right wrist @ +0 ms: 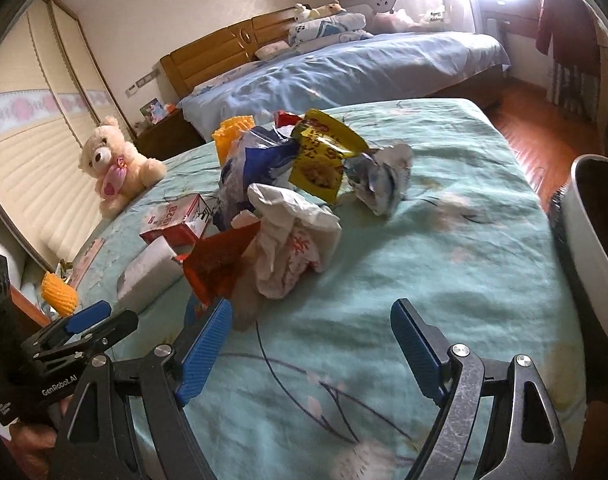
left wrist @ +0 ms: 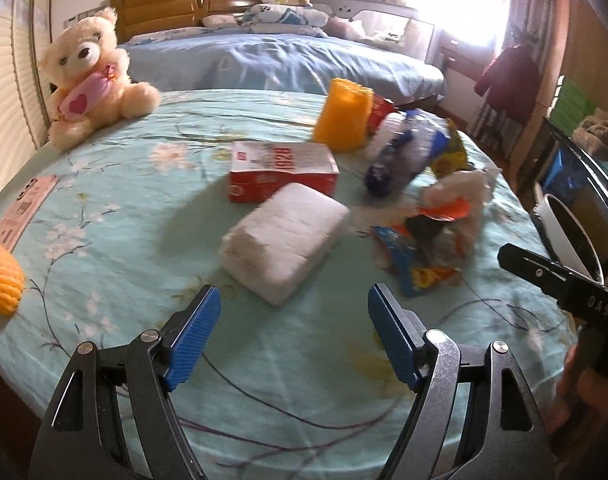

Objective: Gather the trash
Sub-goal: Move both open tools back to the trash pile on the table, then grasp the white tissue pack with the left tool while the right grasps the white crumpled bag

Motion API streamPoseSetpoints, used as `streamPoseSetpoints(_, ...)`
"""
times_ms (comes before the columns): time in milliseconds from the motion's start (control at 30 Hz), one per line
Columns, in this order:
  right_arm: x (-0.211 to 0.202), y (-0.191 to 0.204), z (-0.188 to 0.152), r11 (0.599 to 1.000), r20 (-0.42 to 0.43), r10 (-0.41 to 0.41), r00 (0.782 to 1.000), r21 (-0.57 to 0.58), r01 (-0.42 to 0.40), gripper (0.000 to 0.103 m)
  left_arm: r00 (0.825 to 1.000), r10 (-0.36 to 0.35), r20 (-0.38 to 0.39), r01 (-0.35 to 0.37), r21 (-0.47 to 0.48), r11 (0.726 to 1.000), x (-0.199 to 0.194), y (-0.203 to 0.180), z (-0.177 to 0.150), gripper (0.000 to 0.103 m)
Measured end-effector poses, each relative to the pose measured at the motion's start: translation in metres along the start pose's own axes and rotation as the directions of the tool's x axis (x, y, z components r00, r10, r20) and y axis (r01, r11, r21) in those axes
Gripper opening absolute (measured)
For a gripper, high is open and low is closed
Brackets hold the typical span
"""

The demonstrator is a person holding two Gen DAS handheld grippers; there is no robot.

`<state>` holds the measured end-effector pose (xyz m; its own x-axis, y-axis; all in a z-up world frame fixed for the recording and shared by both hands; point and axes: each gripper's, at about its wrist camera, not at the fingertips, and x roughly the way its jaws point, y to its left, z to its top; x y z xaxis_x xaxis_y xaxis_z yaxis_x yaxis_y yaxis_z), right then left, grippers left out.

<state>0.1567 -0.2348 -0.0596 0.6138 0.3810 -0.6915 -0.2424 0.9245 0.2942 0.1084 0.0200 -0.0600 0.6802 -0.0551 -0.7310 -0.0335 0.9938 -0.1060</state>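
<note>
A heap of trash lies on the pale green floral bedspread (right wrist: 443,280): a crumpled white plastic bag (right wrist: 296,236), an orange-red wrapper (right wrist: 220,268), a yellow snack packet (right wrist: 323,156), a blue and clear bag (right wrist: 256,168) and a balled silver wrapper (right wrist: 383,180). My right gripper (right wrist: 311,308) is open and empty just short of the white bag. The same heap (left wrist: 435,232) shows at the right of the left wrist view. There my left gripper (left wrist: 295,294) is open and empty, close in front of a white tissue pack (left wrist: 284,240).
A white-rimmed bin (right wrist: 591,240) stands off the bed's right edge. A red box (left wrist: 284,172), an orange foam sleeve (left wrist: 345,116), a teddy bear (left wrist: 92,76) and a pink phone (left wrist: 24,204) lie on the spread. A second bed (left wrist: 284,60) is behind.
</note>
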Motion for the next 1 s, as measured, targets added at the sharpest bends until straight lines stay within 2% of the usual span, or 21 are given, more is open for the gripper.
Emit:
streamPoseSetpoints(100,0.008,0.003,0.007,1.000,-0.007,0.010,1.000,-0.001,-0.010,0.083,1.000,0.012,-0.013,-0.012,0.008,1.000,0.006,0.006,0.006,0.082)
streamPoseSetpoints(333,0.029,0.005,0.018,1.000,-0.029,0.009,1.000,0.001,-0.009,0.081,0.999,0.029,-0.031,-0.028,0.025,0.999,0.024,0.014,0.018,0.083)
streamPoseSetpoints(433,0.038,0.008,0.021,1.000,-0.051,0.000,0.999,-0.004,0.000,0.072,0.999,0.024,-0.033,-0.023,0.019,1.000,0.030,0.015,0.020,0.083)
streamPoseSetpoints(500,0.043,0.008,0.023,1.000,-0.063,-0.017,0.998,-0.009,0.016,0.052,0.999,0.030,-0.030,-0.029,0.035,0.999,0.033,0.012,0.018,0.080)
streamPoseSetpoints(533,0.043,0.007,0.023,1.000,-0.064,-0.017,0.998,-0.009,0.016,0.046,0.999,0.031,-0.027,-0.030,0.044,0.999,0.033,0.010,0.018,0.073)
streamPoseSetpoints(567,0.044,0.007,0.023,1.000,-0.065,-0.016,0.998,-0.010,0.016,0.034,0.999,0.024,-0.027,-0.022,0.059,0.998,0.034,0.007,0.016,0.056)
streamPoseSetpoints(600,0.043,0.007,0.022,1.000,-0.064,-0.019,0.998,-0.013,0.019,0.028,0.999,0.030,-0.028,-0.028,0.070,0.997,0.034,0.004,0.015,0.056)
streamPoseSetpoints(700,0.038,0.007,0.020,1.000,-0.046,-0.022,0.999,-0.023,0.021,0.021,0.999,0.034,-0.003,-0.034,0.081,0.996,0.029,0.002,0.013,0.053)
streamPoseSetpoints(800,0.028,0.003,0.016,1.000,-0.033,-0.024,0.999,-0.014,0.024,0.019,1.000,0.003,-0.003,-0.002,0.058,0.998,0.024,0.000,0.012,0.052)
streamPoseSetpoints(1000,-0.003,-0.018,0.011,0.999,0.011,-0.038,0.999,0.031,0.038,0.018,0.999,-0.026,0.043,0.023,0.078,0.997,0.005,-0.017,0.013,0.052)
